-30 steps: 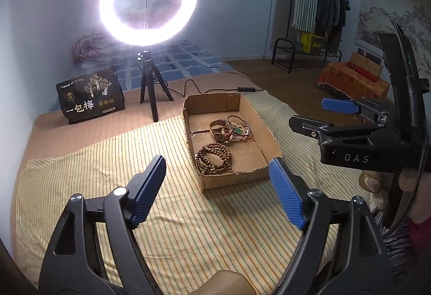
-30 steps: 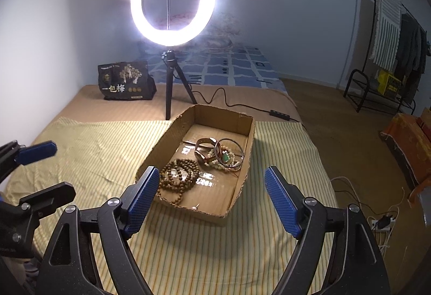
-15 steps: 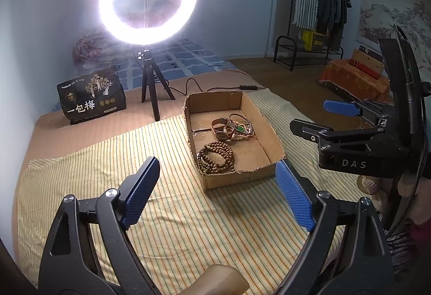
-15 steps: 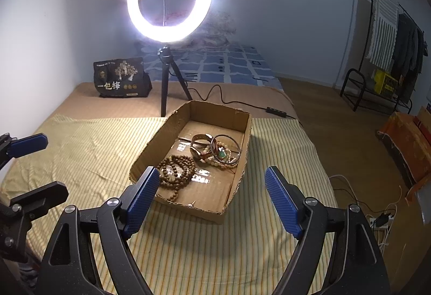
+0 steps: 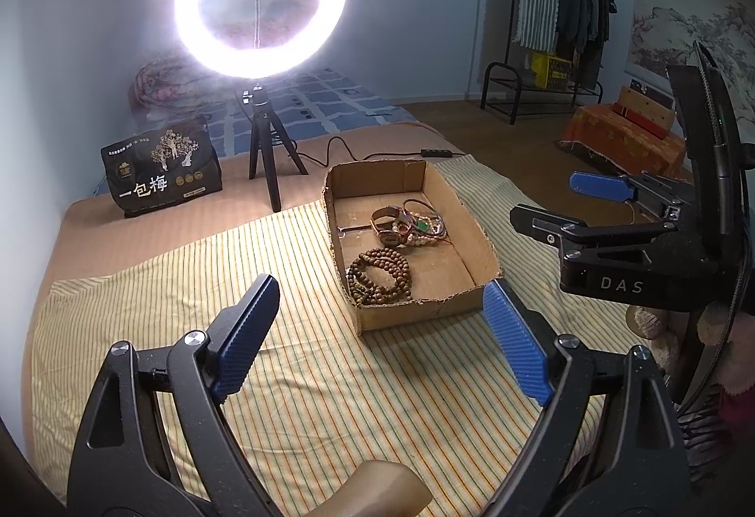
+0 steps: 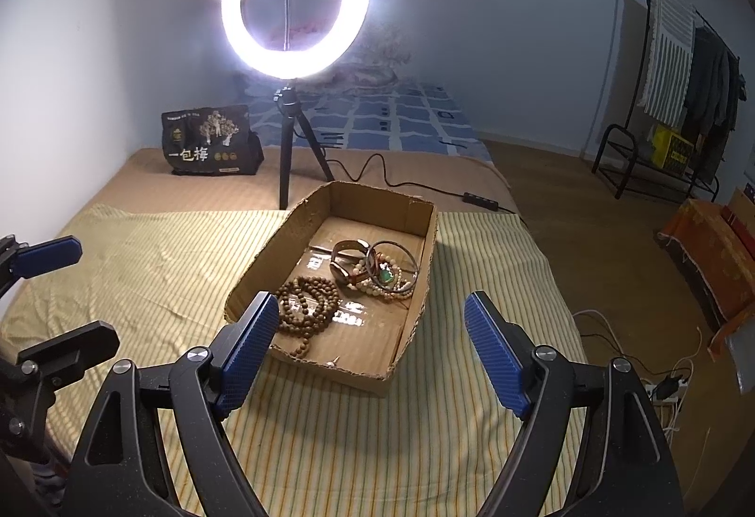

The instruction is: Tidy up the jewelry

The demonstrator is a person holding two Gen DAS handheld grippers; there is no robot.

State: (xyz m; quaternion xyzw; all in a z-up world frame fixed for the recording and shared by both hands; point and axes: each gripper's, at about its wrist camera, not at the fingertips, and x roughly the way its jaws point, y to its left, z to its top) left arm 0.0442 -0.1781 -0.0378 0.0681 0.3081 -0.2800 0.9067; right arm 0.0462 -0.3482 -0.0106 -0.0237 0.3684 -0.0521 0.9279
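Jewelry, all inside the shallow open brown cardboard box point(image 6: 427, 229) on the yellow striped cloth point(image 5: 141, 314) over the bed: a coiled brown wooden bead string point(image 6: 309, 304) near the front, a tangle of a brown strap watch point(image 5: 389, 229), bangles and a green-stone bracelet point(image 6: 387, 276) mid-box. Left hand-held gripper point(image 5: 377, 337) and right hand-held gripper point(image 6: 365, 340) both spread wide, gripping nothing, hovering short of the box. Fits either a sorted box or one awaiting sorting; for any pick, best taken from above on a single strand, clear of the tangle and the cardboard wall.
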